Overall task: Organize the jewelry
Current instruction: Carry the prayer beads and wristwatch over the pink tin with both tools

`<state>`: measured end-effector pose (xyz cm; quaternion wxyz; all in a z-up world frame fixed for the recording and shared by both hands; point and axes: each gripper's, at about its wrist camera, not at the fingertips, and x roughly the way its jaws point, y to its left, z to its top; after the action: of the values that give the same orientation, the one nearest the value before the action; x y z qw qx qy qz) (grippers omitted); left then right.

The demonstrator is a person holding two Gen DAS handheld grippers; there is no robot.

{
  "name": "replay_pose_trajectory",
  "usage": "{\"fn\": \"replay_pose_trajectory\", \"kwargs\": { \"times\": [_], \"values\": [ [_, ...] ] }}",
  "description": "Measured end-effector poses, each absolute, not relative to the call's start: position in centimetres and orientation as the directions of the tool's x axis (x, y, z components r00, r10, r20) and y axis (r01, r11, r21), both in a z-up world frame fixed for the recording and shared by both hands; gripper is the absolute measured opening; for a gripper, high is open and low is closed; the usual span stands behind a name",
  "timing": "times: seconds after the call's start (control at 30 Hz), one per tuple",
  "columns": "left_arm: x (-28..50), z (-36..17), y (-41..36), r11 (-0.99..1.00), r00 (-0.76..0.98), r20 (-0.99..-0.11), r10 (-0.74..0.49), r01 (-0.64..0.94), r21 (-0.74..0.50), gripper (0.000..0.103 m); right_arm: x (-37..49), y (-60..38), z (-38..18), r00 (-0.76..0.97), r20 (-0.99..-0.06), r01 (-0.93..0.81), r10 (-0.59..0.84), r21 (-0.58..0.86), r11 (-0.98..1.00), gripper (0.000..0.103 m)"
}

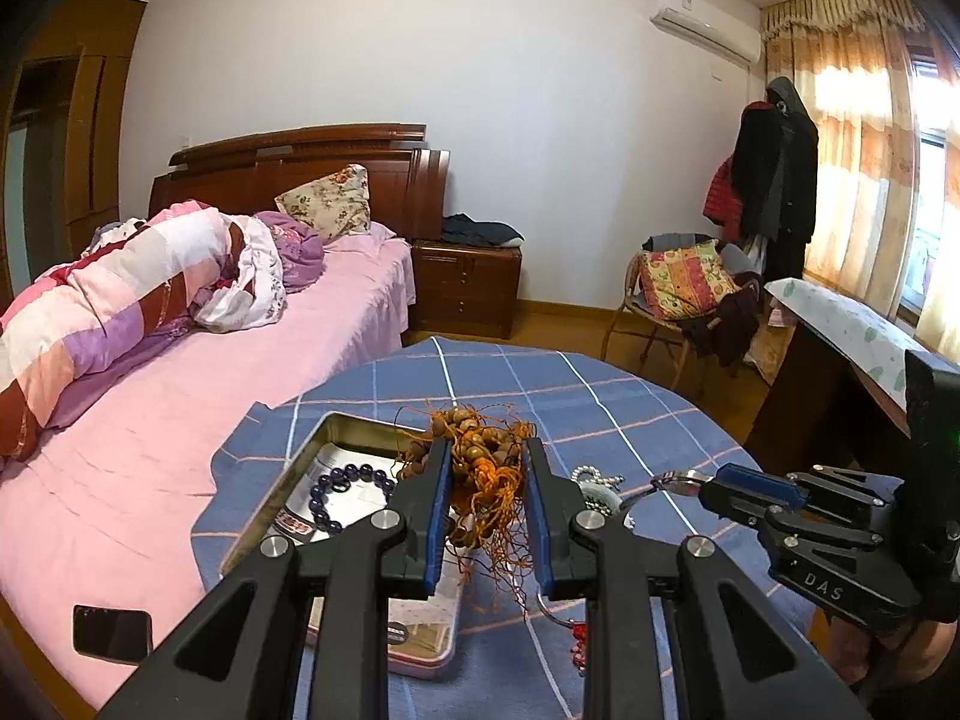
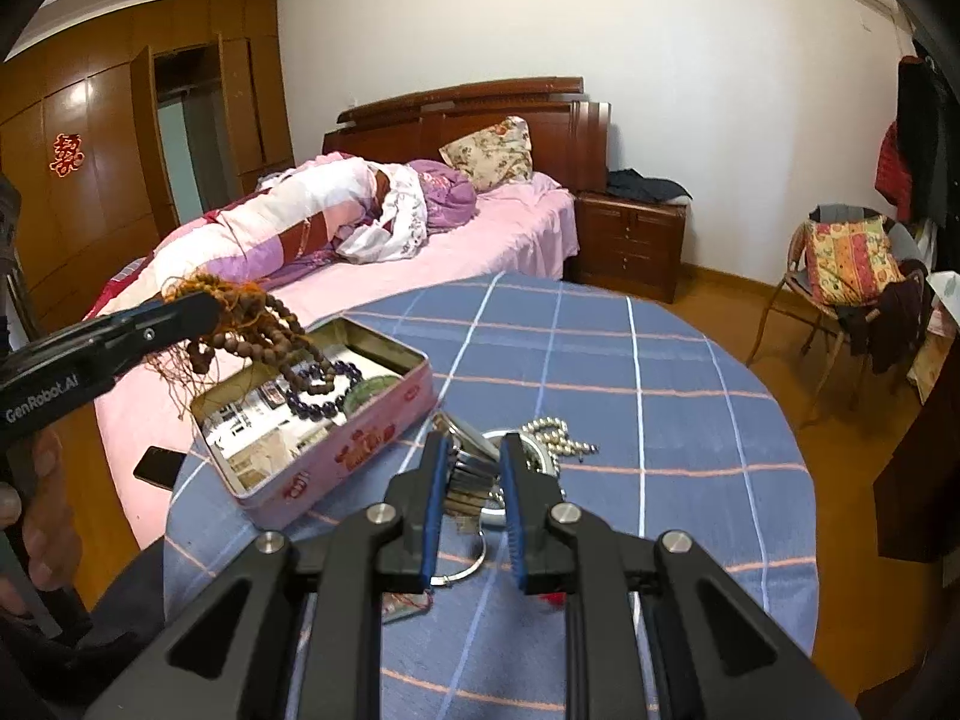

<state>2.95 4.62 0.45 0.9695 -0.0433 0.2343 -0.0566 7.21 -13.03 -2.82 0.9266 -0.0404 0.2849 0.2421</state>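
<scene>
Wooden beads (image 1: 480, 450) clamped in left fingers (image 1: 441, 480); right fingers (image 2: 516, 492) pinch half-hidden metal bracelet (image 2: 471, 471).

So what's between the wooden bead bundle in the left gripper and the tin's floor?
Only air above the purple bead bracelet lying in the tin; the wooden bead bundle hangs over it, clearest in the right wrist view.

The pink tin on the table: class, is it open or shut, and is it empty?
Open and not empty. The pink tin has no lid on, and a dark purple bead bracelet lies inside on its mirrored floor.
</scene>
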Motion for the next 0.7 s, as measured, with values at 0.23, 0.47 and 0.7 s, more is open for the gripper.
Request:
{"fn": "replay_pose_trajectory", "kwargs": {
  "times": [0.23,0.47,0.7],
  "values": [
    [3.3,0.8,6.5,0.992,0.892,-0.443,-0.090,0.041,-0.119,0.022,7.6,-11.5,-1.2,0.729,-0.519,-0.500,0.447,0.042,0.865,0.020],
    [4.0,1.0,8.5,0.992,0.896,-0.442,-0.047,-0.010,-0.124,0.022,8.2,-9.4,-0.1,0.721,-0.500,-0.535,0.480,0.038,0.844,0.020],
    [5.2,-0.2,10.0,0.991,0.882,-0.471,-0.016,-0.050,-0.126,0.022,8.7,-6.5,0.8,0.707,-0.483,-0.577,0.516,0.028,0.816,0.020]
  ]
}}
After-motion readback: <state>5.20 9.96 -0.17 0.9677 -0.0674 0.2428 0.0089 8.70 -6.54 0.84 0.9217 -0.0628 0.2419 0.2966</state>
